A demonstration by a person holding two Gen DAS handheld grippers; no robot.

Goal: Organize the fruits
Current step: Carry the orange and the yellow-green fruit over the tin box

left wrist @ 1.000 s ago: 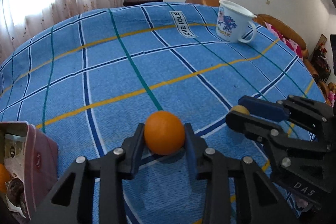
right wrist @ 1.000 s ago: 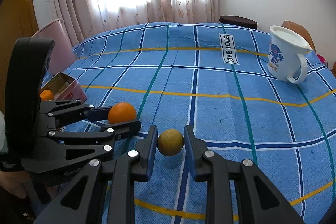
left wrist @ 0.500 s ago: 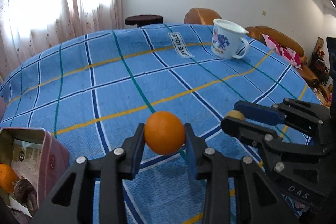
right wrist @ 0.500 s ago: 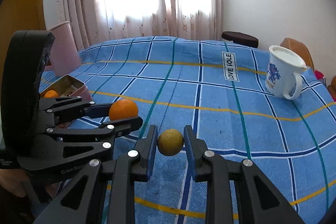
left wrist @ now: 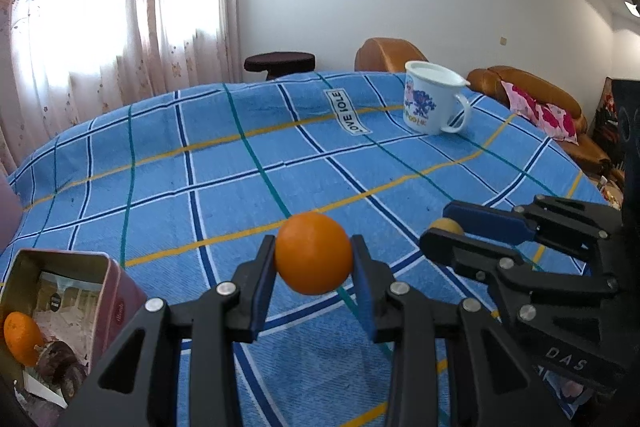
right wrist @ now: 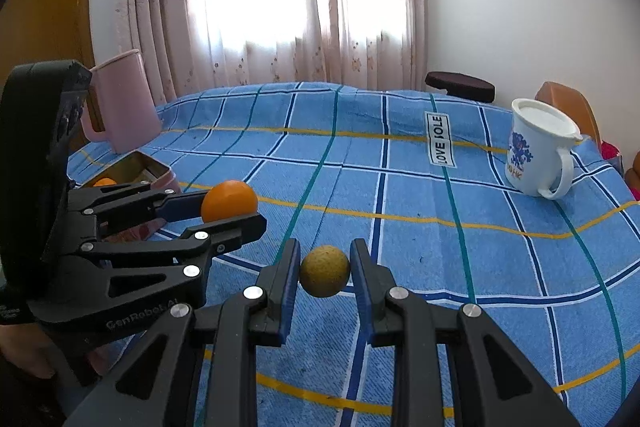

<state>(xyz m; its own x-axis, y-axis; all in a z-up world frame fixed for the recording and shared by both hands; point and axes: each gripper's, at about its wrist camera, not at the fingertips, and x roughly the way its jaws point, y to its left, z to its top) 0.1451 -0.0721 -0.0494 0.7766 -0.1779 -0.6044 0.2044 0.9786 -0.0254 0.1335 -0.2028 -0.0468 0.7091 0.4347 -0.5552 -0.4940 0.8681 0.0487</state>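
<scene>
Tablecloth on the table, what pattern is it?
Blue tablecloth with navy, white, teal and yellow check lines; clearest in the right wrist view.

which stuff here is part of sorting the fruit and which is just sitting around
Part of the job:
- orange, held in the left gripper
- yellowish fruit, held in the right gripper
- open tin, another orange inside

Just lying about:
- white mug
- pink jug
- dark stool

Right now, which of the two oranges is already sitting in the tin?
The orange in the tin, at the left wrist view's lower left inside the open pink tin. The other orange is clamped in the left gripper above the cloth.
</scene>
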